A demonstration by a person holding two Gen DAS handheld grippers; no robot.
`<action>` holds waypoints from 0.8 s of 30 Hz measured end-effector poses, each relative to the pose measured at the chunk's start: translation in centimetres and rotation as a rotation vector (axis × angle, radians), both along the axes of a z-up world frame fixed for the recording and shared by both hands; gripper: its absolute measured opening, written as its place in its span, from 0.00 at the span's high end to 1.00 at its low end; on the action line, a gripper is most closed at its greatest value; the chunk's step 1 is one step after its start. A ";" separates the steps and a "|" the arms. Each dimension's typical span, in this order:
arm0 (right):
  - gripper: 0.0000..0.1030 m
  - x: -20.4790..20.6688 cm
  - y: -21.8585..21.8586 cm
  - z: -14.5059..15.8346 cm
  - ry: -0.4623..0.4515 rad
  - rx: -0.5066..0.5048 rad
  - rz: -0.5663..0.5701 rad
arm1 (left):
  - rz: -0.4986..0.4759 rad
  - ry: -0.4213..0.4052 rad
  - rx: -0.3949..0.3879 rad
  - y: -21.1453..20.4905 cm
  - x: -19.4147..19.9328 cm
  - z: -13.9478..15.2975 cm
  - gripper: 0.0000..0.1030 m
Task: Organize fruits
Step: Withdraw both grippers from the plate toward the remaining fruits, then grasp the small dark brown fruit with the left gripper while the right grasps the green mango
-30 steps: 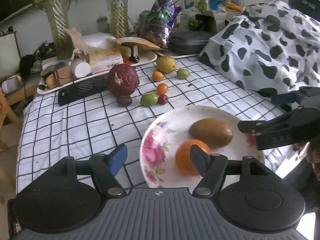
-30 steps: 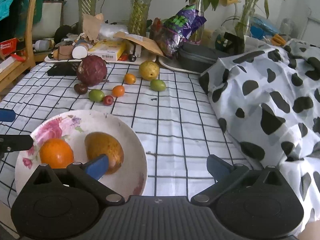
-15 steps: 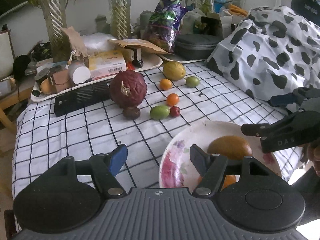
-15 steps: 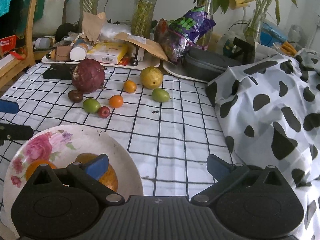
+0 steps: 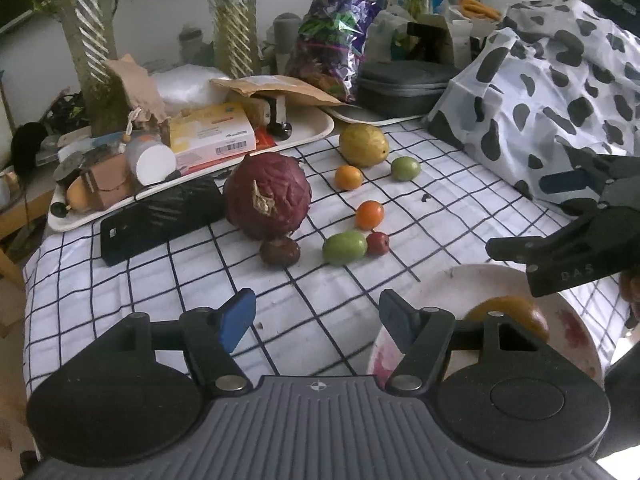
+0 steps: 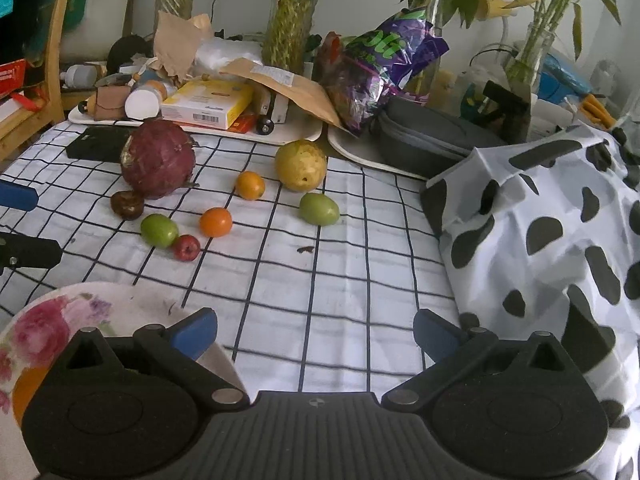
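Observation:
Loose fruits lie on the checked cloth: a big dark red fruit [image 5: 267,195], a yellow fruit [image 5: 363,145], two small oranges [image 5: 369,214] [image 5: 348,177], two green fruits [image 5: 344,247] [image 5: 405,168], a small red one [image 5: 377,243] and a brown one [image 5: 279,251]. The same fruits show in the right wrist view, among them the red fruit [image 6: 158,164] and the yellow fruit [image 6: 301,165]. A floral plate [image 5: 456,284] at the front right holds a brown fruit [image 5: 516,312] and an orange [image 6: 25,388]. My left gripper [image 5: 318,320] is open and empty above the cloth. My right gripper [image 6: 316,330] is open and empty beside the plate [image 6: 60,312].
A cluttered white tray [image 5: 312,134] with boxes, a black case [image 5: 404,84], a snack bag [image 6: 384,60] and plant vases stand at the back. A black block [image 5: 160,216] lies left of the red fruit. A cow-print cloth [image 6: 560,220] covers the right side.
Both grippers have moved forward and left toward the loose fruits. The plate has slid toward the lower edge of both views. Both stay open.

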State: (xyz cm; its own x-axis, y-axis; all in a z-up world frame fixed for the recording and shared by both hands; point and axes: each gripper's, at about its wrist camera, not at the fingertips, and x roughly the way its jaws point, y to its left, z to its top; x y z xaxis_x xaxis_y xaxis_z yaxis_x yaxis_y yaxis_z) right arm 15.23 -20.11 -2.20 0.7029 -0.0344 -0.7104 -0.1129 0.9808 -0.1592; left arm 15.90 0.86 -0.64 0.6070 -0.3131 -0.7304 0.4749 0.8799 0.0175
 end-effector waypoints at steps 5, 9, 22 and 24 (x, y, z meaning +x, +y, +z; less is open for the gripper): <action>0.00 1.5 0.2 -0.4 0.005 -0.021 0.016 | -0.008 0.013 0.009 -0.1 1.6 -0.6 0.45; 0.00 2.7 0.0 -0.6 0.008 -0.026 0.018 | -0.015 0.017 0.022 -0.2 2.9 -1.0 0.45; 0.00 6.0 -0.7 -1.4 0.036 -0.014 0.018 | -0.034 0.052 0.039 -0.8 7.4 -3.3 0.59; 0.00 6.4 -0.7 -1.6 0.039 -0.017 0.023 | -0.039 0.057 0.036 -0.9 7.9 -3.6 0.59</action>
State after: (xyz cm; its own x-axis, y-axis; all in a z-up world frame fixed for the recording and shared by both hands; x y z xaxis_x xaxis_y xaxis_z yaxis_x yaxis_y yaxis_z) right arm 21.61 -20.86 -3.76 0.6754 -0.0314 -0.7367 -0.1414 0.9751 -0.1711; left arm 23.79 -0.09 -4.19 0.5523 -0.3083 -0.7745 0.5099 0.8600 0.0213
